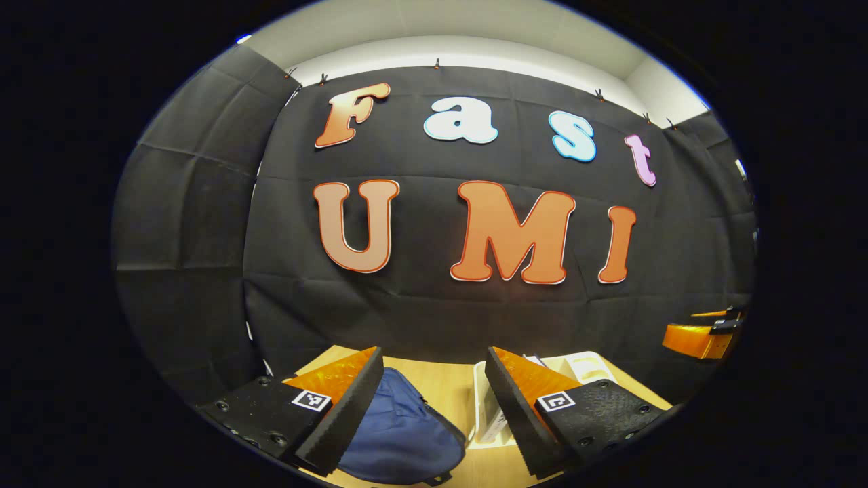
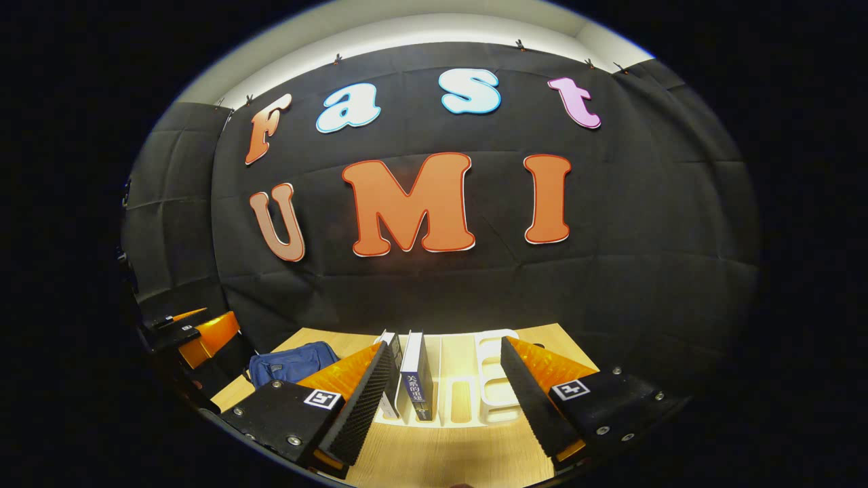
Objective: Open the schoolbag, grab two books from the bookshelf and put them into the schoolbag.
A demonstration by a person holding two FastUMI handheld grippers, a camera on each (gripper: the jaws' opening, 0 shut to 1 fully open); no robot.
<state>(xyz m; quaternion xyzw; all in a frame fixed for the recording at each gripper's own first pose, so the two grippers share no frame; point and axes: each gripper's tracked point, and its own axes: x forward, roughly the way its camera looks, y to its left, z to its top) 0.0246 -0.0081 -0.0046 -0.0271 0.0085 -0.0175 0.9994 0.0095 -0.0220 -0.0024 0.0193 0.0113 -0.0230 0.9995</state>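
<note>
Both claws, left claw [image 1: 434,407] and right claw [image 2: 441,400], were held wide open and empty; the schoolbag [image 1: 400,434] could be dragged across the table [image 1: 454,386] if gripped carelessly.

One blue schoolbag [image 2: 291,362] lay on one wooden table [image 2: 447,454], left of one white bookshelf [image 2: 491,396]. Two books [image 2: 415,376] stood upright in the bookshelf's left slots. Two grippers, left gripper [image 1: 434,413] and right gripper [image 2: 441,400], were present.

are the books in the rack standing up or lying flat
Standing up. In the right gripper view the dark book stands on edge, spine facing out, in a slot of the white rack, a second book upright beside it.
</note>
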